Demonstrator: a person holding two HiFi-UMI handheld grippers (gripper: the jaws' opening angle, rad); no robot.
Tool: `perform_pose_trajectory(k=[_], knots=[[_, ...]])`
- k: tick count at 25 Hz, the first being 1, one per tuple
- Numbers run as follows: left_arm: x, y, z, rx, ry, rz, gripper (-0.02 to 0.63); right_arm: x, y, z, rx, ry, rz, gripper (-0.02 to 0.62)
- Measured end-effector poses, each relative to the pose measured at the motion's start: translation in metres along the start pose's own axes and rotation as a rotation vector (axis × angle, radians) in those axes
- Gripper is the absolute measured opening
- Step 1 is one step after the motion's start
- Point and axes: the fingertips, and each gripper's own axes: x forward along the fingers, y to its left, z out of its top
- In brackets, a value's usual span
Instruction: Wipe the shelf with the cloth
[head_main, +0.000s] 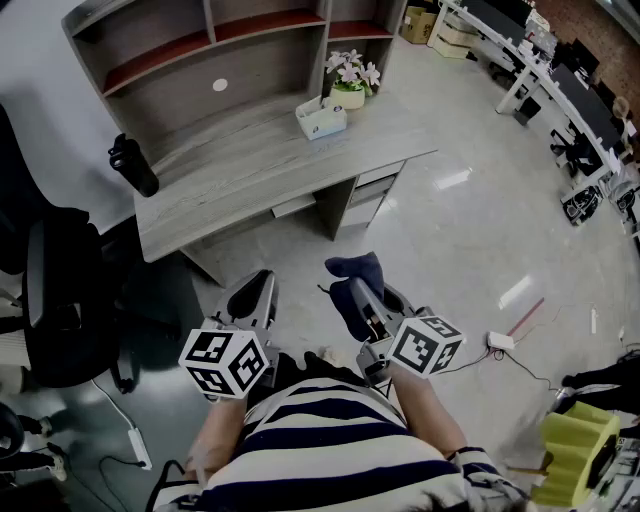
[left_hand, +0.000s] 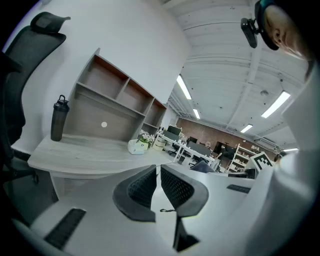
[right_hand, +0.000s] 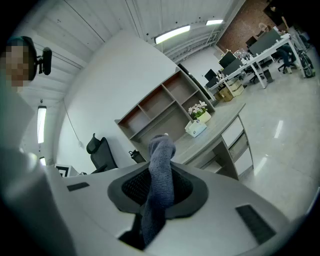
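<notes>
The grey shelf unit with reddish boards stands on the back of a wooden desk, some way ahead of both grippers. My right gripper is held low over the floor, shut on a dark blue cloth. In the right gripper view the cloth stands up between the jaws of that gripper, with the shelf beyond. My left gripper hangs beside it. In its own view the left gripper has its jaws almost together with nothing in them.
On the desk are a black bottle at the left end, a tissue box and a flower pot. A black office chair stands left. A power strip and white socket lie on the floor.
</notes>
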Motion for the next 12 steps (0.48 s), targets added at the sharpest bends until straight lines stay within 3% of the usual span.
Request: perform_pose_trajectory(k=[4,12], knots=[[0.007,-0.007,0.000,0.039,0.002,0.002,0.038,0.000,-0.003,0.008,-0.018,-0.003,0.007,0.080],[0.028,-0.015,0.000,-0.030,0.012,-0.014,0.038,0.003,-0.022,0.024,-0.010,-0.013,0.016,0.080]])
